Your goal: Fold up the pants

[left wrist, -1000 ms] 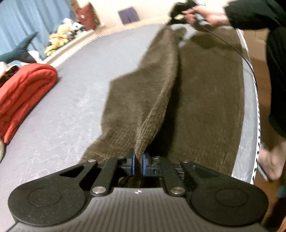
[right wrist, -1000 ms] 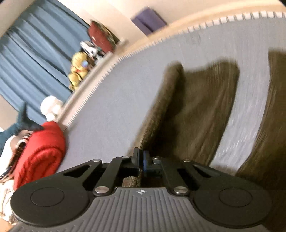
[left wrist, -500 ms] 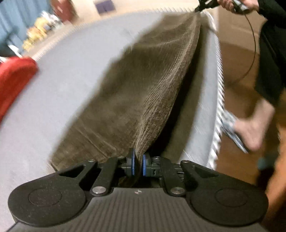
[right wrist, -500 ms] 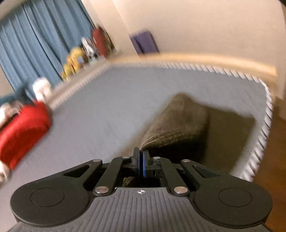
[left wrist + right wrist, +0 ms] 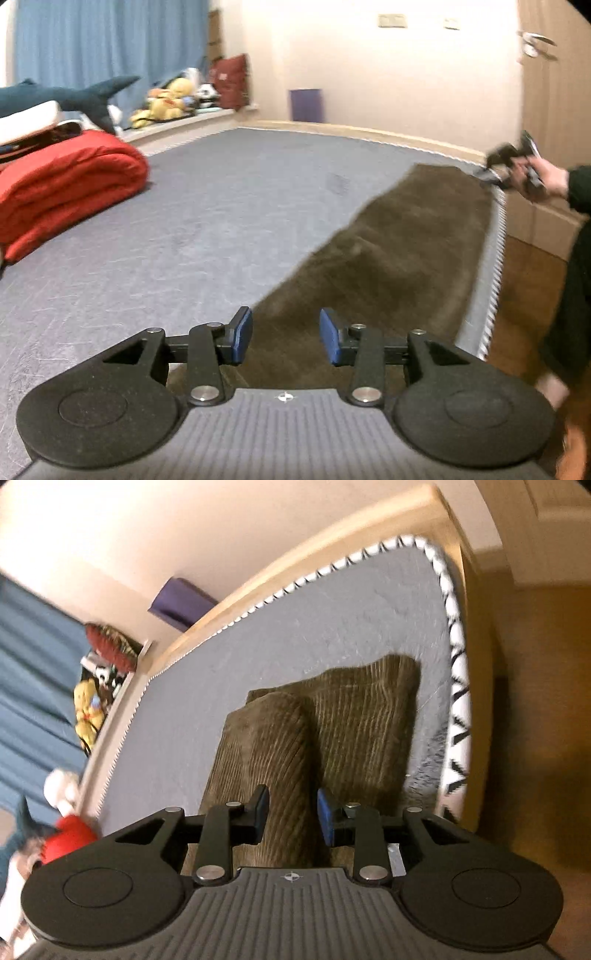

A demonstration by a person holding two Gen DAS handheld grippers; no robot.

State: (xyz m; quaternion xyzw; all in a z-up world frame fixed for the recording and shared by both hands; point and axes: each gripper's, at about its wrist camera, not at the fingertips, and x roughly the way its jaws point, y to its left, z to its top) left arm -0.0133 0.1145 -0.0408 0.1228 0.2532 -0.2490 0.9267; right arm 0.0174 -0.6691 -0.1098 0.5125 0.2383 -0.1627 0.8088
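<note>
Blue curtains (image 5: pixel 110 40), cream wall (image 5: pixel 388 74), wooden floor (image 5: pixel 524 266), grey mattress (image 5: pixel 221 221).

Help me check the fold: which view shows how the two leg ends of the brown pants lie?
The right wrist view: the brown pants show both leg ends, one overlapping the other but offset, near the grey mattress corner. The left wrist view shows only their blurred length along the mattress edge.

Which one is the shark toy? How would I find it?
Start at the big grey bed and look to its far left side, where a rolled red blanket lies. The shark toy is just above and behind that blanket, before the blue curtain. It is the only dark blue plush with a pointed tail fin; the others are yellow.
</note>
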